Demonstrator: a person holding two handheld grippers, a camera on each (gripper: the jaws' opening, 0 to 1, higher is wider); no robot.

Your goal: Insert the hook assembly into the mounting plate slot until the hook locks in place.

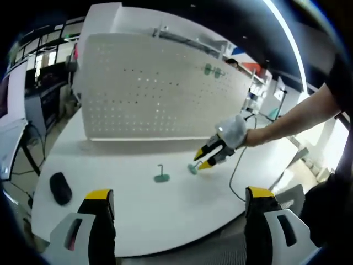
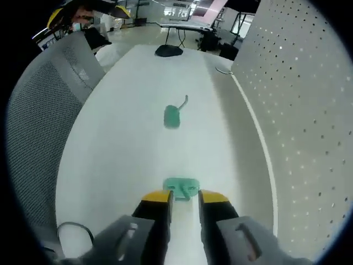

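One green hook assembly [image 1: 161, 175] [image 2: 172, 116] lies alone on the white table [image 1: 138, 215], its wire stem sticking up. A second green hook assembly [image 1: 192, 168] [image 2: 182, 186] rests on the table right at the tips of my right gripper [image 2: 185, 197] [image 1: 201, 160]. That gripper's jaws stand narrowly parted on either side of its stem, with a gap showing. The white perforated mounting plate [image 1: 160, 88] [image 2: 298, 110] stands upright behind, with two green hooks [image 1: 212, 70] fixed on it. My left gripper [image 1: 179, 194] hangs wide open near the table's front edge, holding nothing.
A black mouse [image 1: 60, 187] [image 2: 168, 51] lies near the table's end. A thin cable [image 1: 234, 176] runs off the table edge. A grey mesh chair back [image 2: 38, 110] stands beside the table. A person's gloved hand [image 1: 234, 131] holds the right gripper.
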